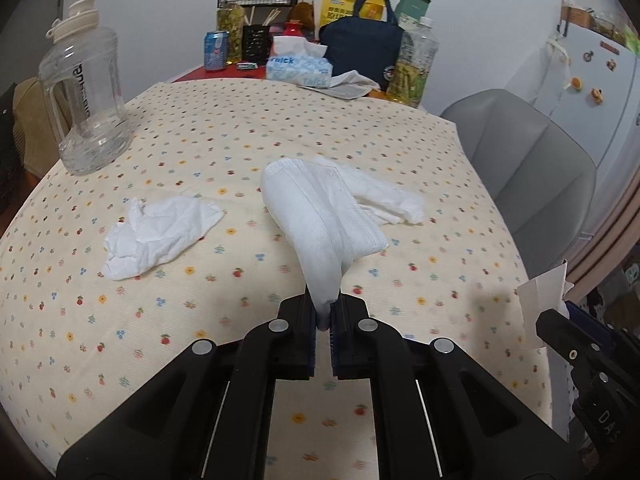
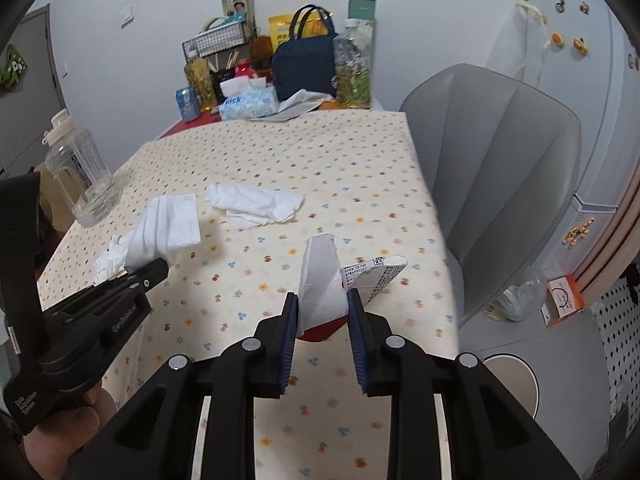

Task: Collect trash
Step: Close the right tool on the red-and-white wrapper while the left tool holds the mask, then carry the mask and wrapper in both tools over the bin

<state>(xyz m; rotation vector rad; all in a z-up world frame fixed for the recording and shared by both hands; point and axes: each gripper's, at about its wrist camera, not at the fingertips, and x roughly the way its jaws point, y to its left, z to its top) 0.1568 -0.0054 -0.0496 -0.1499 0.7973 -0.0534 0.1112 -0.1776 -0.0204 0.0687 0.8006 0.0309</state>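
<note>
My left gripper [image 1: 324, 312] is shut on the corner of a white face mask [image 1: 320, 216], which it holds just above the flowered tablecloth [image 1: 200, 128]. A crumpled tissue [image 1: 160, 232] lies to its left and another tissue [image 1: 384, 200] behind the mask. My right gripper [image 2: 322, 312] is shut on a crushed white carton [image 2: 320, 280] with a printed label and a red base, held above the cloth near the table's right edge. In the right wrist view the left gripper [image 2: 156, 270] with the mask [image 2: 168, 228] is at the left, and a tissue [image 2: 256, 204] lies beyond.
A clear water jug [image 1: 84, 100] stands at the table's left edge. A tissue box [image 1: 298, 68], a navy bag [image 1: 360, 52], bottles and a can crowd the far end. A grey chair [image 2: 500, 168] stands to the right, with a round white object [image 2: 508, 380] on the floor.
</note>
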